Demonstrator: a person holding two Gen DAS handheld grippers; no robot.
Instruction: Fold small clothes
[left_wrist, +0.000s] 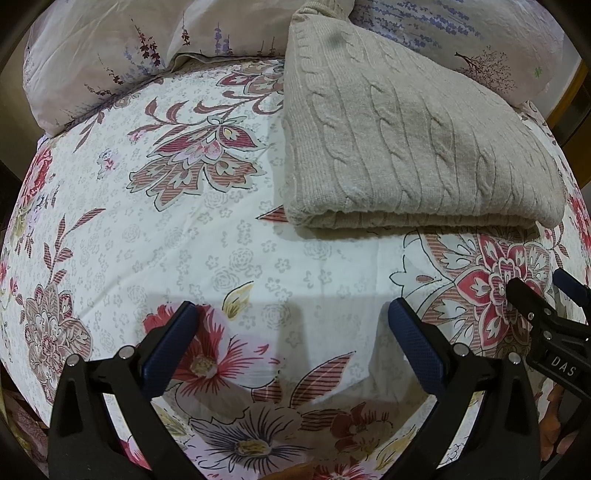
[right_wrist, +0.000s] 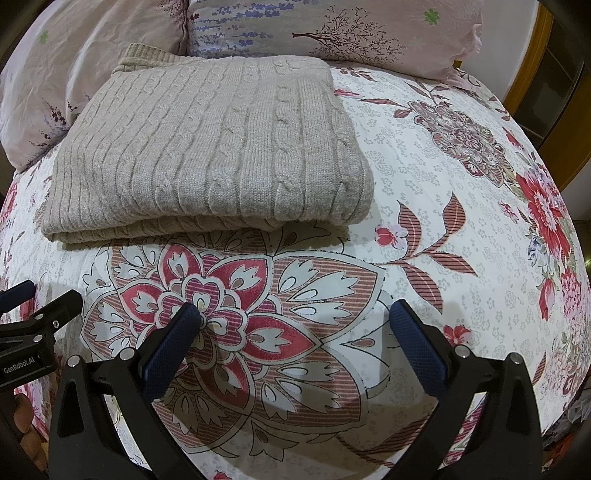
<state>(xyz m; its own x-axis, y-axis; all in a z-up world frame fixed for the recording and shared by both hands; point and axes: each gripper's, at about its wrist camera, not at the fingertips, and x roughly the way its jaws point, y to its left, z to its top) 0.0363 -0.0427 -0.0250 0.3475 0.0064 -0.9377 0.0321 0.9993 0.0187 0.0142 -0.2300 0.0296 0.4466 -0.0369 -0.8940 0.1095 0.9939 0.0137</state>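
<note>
A beige cable-knit sweater (left_wrist: 406, 147) lies folded into a flat rectangle on the flowered bedsheet (left_wrist: 207, 236). It also shows in the right wrist view (right_wrist: 207, 155), with its folded edge toward me. My left gripper (left_wrist: 293, 314) is open and empty, above the sheet short of the sweater's near edge. My right gripper (right_wrist: 295, 314) is open and empty, also short of the near edge. The right gripper shows at the right of the left wrist view (left_wrist: 535, 291). The left gripper shows at the left edge of the right wrist view (right_wrist: 33, 295).
Pale floral pillows (left_wrist: 110, 59) lie along the head of the bed behind the sweater, also in the right wrist view (right_wrist: 332, 33). A wooden frame (right_wrist: 532, 70) stands at the far right. The bed's edge runs along the right side.
</note>
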